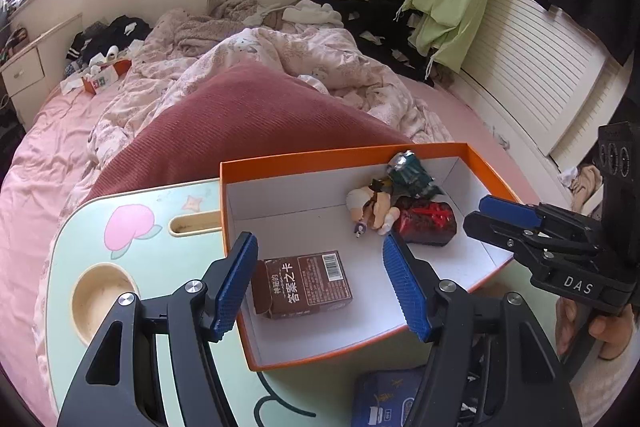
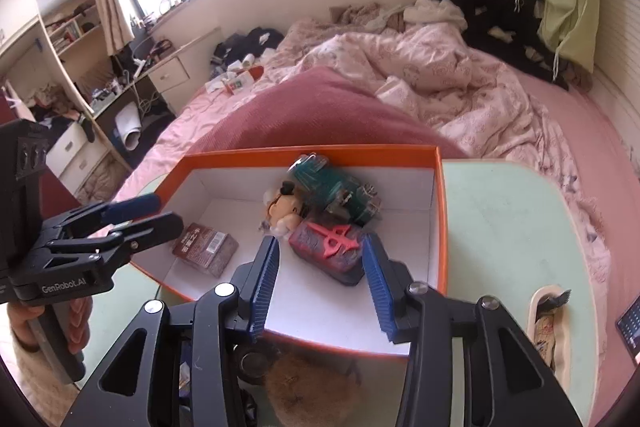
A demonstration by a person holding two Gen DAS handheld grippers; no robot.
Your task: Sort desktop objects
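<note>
An orange box with a white inside (image 1: pixel 474 157) (image 2: pixel 440 227) stands on a pale green lap table (image 1: pixel 64 267) (image 2: pixel 500 227). In it lie a brown card box (image 1: pixel 308 285) (image 2: pixel 206 249), a small doll figure (image 1: pixel 370 207) (image 2: pixel 286 209), a green toy (image 1: pixel 410 171) (image 2: pixel 332 185) and a dark red block with a red symbol (image 1: pixel 426 221) (image 2: pixel 330 251). My left gripper (image 1: pixel 320 283) (image 2: pixel 154 213) is open and empty over the card box. My right gripper (image 2: pixel 322 281) (image 1: pixel 498 217) is open and empty above the red block.
A blue packet (image 1: pixel 384 399) lies on the table in front of the box. A brown furry thing (image 2: pixel 308 387) sits under the right gripper. A cup recess (image 1: pixel 104 297) and a slot (image 1: pixel 194 223) are at the table's left. A bed with quilts (image 1: pixel 260 67) lies beyond.
</note>
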